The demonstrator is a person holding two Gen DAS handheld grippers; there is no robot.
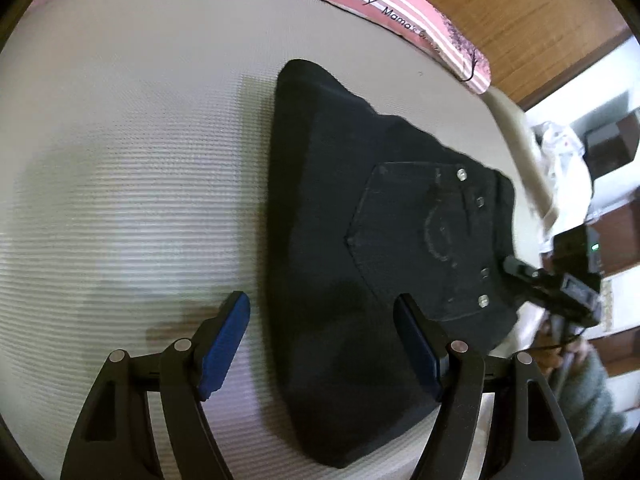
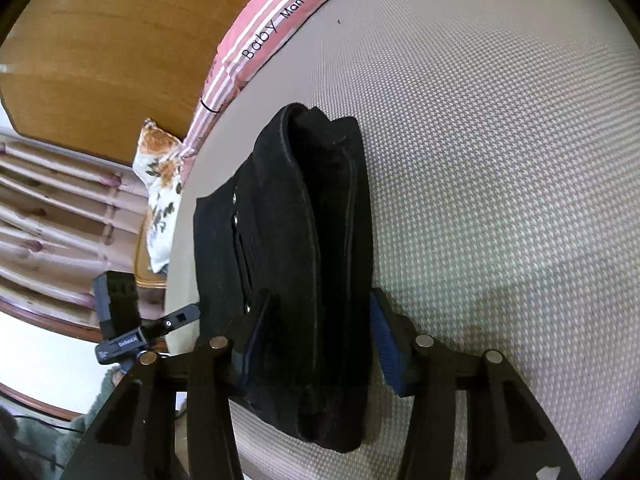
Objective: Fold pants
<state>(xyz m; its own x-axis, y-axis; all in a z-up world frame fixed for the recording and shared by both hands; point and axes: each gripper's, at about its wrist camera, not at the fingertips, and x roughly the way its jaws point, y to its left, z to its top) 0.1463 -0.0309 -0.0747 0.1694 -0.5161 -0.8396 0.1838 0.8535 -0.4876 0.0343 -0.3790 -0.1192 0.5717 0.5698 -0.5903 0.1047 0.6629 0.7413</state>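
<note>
The black pants (image 1: 360, 240) lie folded into a compact bundle on the beige woven mattress (image 1: 120, 160), back pocket with metal rivets facing up. My left gripper (image 1: 322, 312) is open, its blue-padded fingers (image 1: 224, 344) straddling the bundle's near left edge just above it. In the right wrist view the pants (image 2: 296, 260) show stacked folded layers. My right gripper (image 2: 316, 320) is open, its fingers on either side of the bundle's near end. The right gripper also shows in the left wrist view (image 1: 552, 280) at the pants' right edge.
A pink striped blanket (image 1: 400, 4) printed "Baby" runs along the mattress's far edge by a wooden headboard (image 1: 540, 20). A floral pillow (image 2: 160, 184) lies off the bed's side. The mattress edge (image 2: 176, 280) is close to the pants.
</note>
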